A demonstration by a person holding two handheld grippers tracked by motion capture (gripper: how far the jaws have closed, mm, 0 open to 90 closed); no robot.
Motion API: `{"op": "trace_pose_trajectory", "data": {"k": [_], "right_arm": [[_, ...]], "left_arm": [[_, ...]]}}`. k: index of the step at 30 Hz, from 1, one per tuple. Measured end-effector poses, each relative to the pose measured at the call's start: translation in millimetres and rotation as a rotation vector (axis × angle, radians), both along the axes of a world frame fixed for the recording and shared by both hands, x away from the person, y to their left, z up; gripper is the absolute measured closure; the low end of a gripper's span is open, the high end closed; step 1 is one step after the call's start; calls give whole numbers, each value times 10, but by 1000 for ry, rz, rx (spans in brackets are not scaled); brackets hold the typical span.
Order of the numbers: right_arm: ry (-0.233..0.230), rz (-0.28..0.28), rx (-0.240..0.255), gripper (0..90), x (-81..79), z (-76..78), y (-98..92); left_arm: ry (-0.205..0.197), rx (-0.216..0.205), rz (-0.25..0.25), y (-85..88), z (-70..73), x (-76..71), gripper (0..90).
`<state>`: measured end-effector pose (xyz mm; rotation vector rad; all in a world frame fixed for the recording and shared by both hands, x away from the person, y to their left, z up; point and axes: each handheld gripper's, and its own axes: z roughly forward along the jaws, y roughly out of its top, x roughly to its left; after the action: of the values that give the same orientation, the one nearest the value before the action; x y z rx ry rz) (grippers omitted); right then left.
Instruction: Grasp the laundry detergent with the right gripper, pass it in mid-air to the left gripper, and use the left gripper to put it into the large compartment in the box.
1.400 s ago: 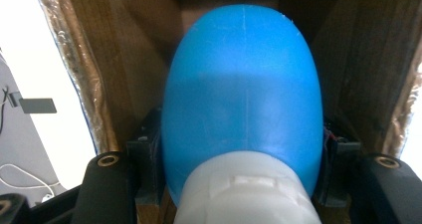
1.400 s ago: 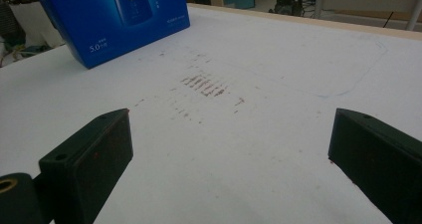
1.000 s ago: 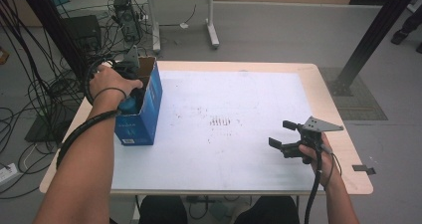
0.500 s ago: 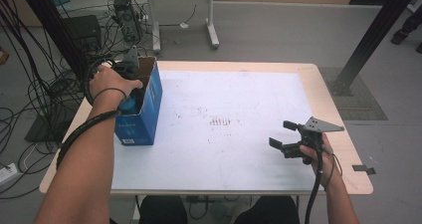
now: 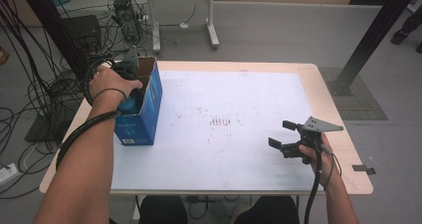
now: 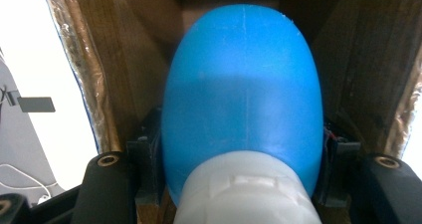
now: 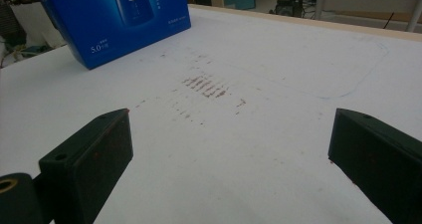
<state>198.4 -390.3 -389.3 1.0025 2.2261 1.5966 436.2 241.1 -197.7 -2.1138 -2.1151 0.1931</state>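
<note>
A tall blue carton [image 5: 142,114] stands open-topped at the table's left side; its printed face also shows in the right gripper view [image 7: 114,20]. My left gripper [image 5: 130,92] reaches down into the carton. Its jaws [image 6: 244,169] are shut on a blue bottle [image 6: 244,94] with a white cap [image 6: 246,189], between the brown cardboard walls. A bit of the bottle [image 5: 130,104] peeks out under the hand. My right gripper [image 5: 282,134] hovers low over the table at the right, open, with nothing between its jaws [image 7: 229,154].
The white table top [image 5: 224,84] has a patch of reddish-brown marks [image 5: 223,121] near its middle. Cables [image 5: 45,99] hang and lie by the left edge. Another table's legs [image 5: 211,30] stand behind, and a black post [image 5: 368,40] rises at the back right.
</note>
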Motion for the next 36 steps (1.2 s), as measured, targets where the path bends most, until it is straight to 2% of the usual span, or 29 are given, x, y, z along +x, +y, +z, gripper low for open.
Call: {"op": "trace_pose_trajectory", "data": {"k": [14,19,28,36], "right_arm": [[2,0,-3,35,14,7,8],[4,3,-5,34,25,3,15],[3,6,-4,34,34,-4,28],[3,4,-1,34,25,-4,22]], "left_arm": [[-5,-6,5,21,-6,7,374],[-15,-25,14,60,1,-4,366],[-22,-23,23,53,73,-5,349],[-34,-31,33,73,197,-24,347]]}}
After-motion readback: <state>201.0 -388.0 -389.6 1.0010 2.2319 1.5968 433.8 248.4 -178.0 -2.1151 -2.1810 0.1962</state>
